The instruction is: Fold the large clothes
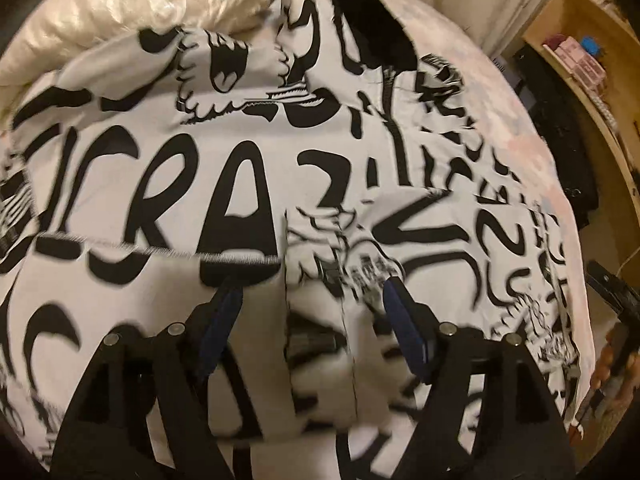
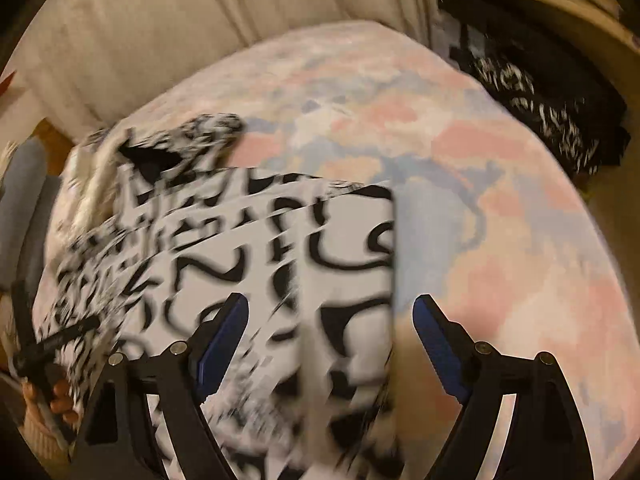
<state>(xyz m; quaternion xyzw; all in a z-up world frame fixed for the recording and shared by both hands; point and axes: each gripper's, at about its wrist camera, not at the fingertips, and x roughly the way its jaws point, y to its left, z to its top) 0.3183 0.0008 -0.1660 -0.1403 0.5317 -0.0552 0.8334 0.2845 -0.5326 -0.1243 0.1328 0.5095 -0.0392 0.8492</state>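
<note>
**— Where is the garment, and do you have hold of it?**

— The large white cloth garment printed with heavy black lettering (image 1: 248,184) lies spread on the bed, over the pastel pink-and-blue patterned bedspread (image 2: 500,184). I have hold of nothing. My left gripper (image 1: 310,300) hangs over the garment with its blue-padded fingers (image 1: 224,312) spread apart, and the printed cloth lies flat below the gap, not pinched. My right gripper (image 2: 328,312) is parted just as wide over the garment's straight folded edge; one finger is above the print, the other above bare bedspread just beside that edge.

— **What surrounds the garment?**

— At its far end, in the left view, a cream quilted duvet (image 1: 132,4) is bunched up against it. The bedspread shows beyond the garment's right side. Past the bedspread's far edge, in the right view, stands a pale upholstered headboard (image 2: 168,36). To the right of the bed a dark black-and-white patterned cloth (image 2: 548,112) lies heaped, and beyond it a light wooden shelf (image 1: 568,36) holds small pink boxes (image 1: 576,56). Both views are blurred.
</note>
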